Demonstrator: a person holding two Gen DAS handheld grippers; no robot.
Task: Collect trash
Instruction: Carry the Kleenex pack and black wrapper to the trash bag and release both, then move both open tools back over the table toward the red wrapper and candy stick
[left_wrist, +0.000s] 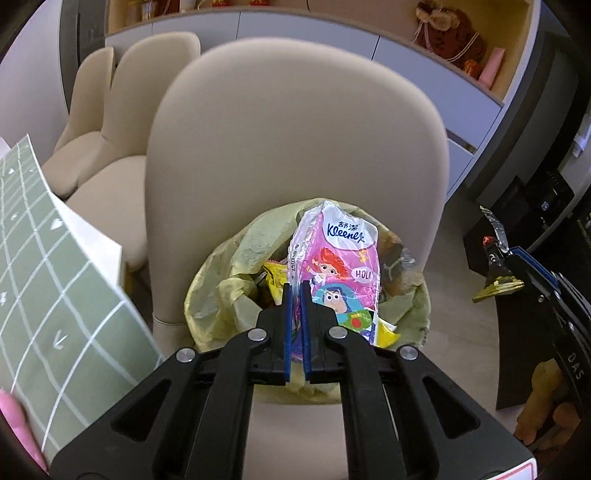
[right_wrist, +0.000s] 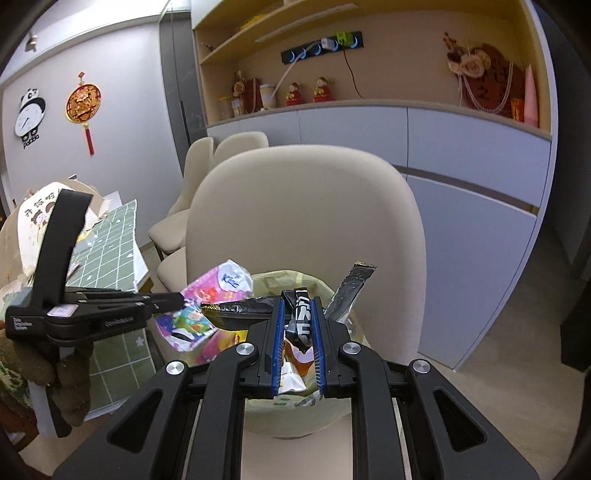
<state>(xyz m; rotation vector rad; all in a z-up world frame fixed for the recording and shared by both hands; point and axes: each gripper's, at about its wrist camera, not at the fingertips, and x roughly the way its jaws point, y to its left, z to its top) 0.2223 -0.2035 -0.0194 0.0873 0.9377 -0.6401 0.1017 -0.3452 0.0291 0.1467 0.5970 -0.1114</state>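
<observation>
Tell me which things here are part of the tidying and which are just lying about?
Part of the job:
- pink Kleenex wrapper, pinched in the left tool
- black wrappers, pinched in the right tool
- lined bin

Just there:
- beige chair
- green tablecloth
- panda clock

The lined bin (left_wrist: 221, 295) sits on a chair (left_wrist: 295, 147); the table (left_wrist: 55, 277) stands left, perhaps touching.

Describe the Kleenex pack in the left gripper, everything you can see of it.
The Kleenex pack is a soft, glossy plastic tissue wrapper, crumpled and flattened. It is mostly pink with a white top bearing the blue logo, and cartoon characters are printed on it. The left gripper pinches its lower edge, jaws shut on it, holding it upright over the bin lined with a yellow-green bag on the beige chair.
</observation>
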